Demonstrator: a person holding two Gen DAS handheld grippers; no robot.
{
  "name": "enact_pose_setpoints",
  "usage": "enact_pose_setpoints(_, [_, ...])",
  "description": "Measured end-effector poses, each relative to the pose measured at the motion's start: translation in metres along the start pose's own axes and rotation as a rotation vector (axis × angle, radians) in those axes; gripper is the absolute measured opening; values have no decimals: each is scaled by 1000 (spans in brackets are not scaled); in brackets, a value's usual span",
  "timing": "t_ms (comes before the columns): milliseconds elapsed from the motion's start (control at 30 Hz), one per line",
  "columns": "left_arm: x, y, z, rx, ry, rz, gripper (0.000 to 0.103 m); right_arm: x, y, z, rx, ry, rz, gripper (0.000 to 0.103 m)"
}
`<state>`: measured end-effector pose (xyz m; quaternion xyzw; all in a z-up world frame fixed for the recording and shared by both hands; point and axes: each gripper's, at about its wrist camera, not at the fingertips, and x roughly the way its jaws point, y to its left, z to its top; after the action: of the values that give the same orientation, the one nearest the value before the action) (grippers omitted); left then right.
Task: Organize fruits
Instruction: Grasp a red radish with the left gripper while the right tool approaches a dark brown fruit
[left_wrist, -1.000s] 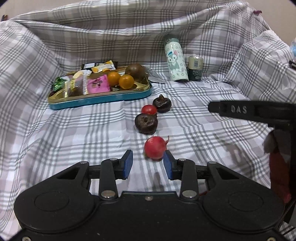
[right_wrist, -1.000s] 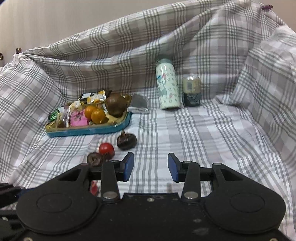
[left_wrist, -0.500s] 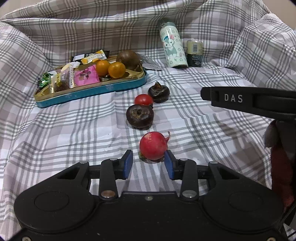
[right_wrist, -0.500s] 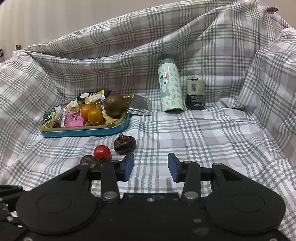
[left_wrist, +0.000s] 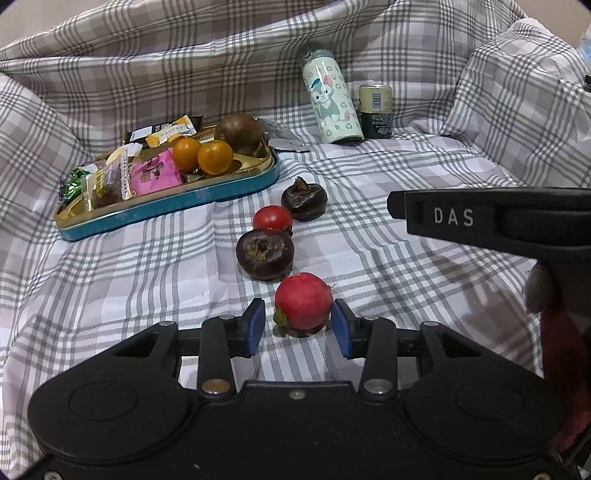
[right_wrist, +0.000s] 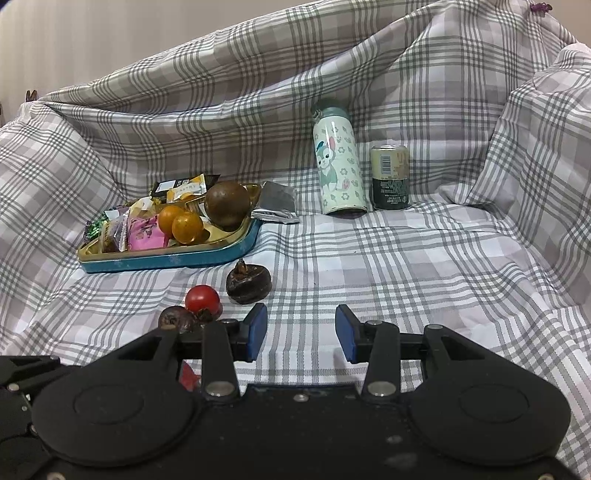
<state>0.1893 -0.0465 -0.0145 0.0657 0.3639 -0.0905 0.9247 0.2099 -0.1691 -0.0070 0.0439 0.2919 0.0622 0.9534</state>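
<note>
A red radish (left_wrist: 303, 300) lies on the plaid cloth between the blue pads of my left gripper (left_wrist: 298, 328), which is open; the right pad nearly touches it. Beyond it lie a dark round fruit (left_wrist: 265, 254), a small red tomato (left_wrist: 272, 218) and a second dark fruit (left_wrist: 304, 199). A teal tray (left_wrist: 207, 192) further back holds two oranges (left_wrist: 215, 157), a brown fruit (left_wrist: 238, 133) and snack packets. My right gripper (right_wrist: 300, 332) is open over bare cloth, with the tomato (right_wrist: 201, 298) and the dark fruit (right_wrist: 248, 282) to its front left.
A pale green cartoon bottle (right_wrist: 339, 166) and a can (right_wrist: 389, 177) stand at the back. A silver wrapper (right_wrist: 277, 203) lies beside the tray. The right gripper's black body (left_wrist: 495, 221) crosses the right side of the left wrist view. Draped cloth rises on all sides.
My left gripper has moved forward, so the radish now sits between its pads. The right gripper has drifted slightly and stayed open.
</note>
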Motion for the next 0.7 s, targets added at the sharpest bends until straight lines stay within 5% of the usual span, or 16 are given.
enact_pose_setpoints(700, [2,-6,8,79,-21,-25,50,-1,-5,2,40,3,10,44])
